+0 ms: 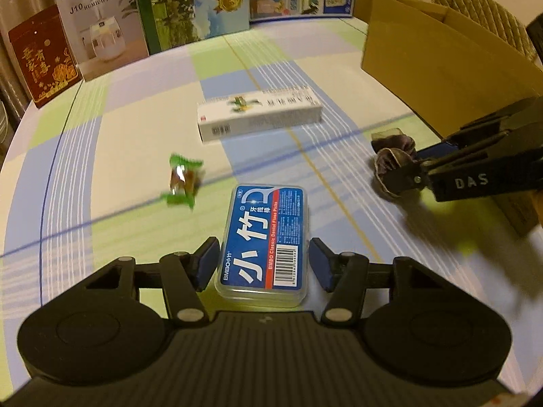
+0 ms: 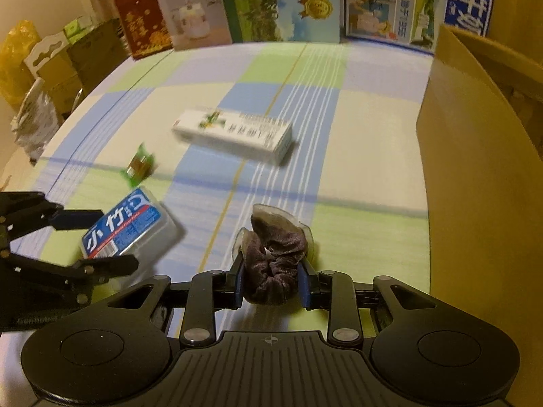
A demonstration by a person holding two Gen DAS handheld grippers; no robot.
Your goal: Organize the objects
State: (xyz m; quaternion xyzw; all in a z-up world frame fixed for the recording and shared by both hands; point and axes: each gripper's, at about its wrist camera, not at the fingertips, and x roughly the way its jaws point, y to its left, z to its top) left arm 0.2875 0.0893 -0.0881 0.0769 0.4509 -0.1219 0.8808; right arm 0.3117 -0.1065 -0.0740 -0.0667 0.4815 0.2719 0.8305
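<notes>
Along the table's (image 1: 101, 156) far edge stands a row of upright boxes (image 1: 101, 30), running from the far left corner across to the right. On the checked cloth, nearest the left edge of the things, lies a green-wrapped candy (image 1: 183, 179), alone with bare cloth all round it. Just right of it and closer to the near edge sits the floss case (image 1: 264, 240), blue label up. The left gripper (image 1: 264, 264) is spread wide, one blue pad on each long side of the case, a sliver of gap showing on either side; it is not pinching. Past the case, toward the table's middle, a long white carton (image 1: 259, 115) lies flat, well apart from everything, with open cloth between it and the far row. Over to the right now: the right gripper (image 2: 271, 283) is pressed in on a purple scrunchie (image 2: 275, 254), both pads sunk into the fabric, just above or on the cloth; I cannot tell which. Beyond it, along the right edge, stands a tall open cardboard box (image 2: 475, 156), its brown wall near the scrunchie. A clear lane of cloth runs between scrunchie and that wall.
</notes>
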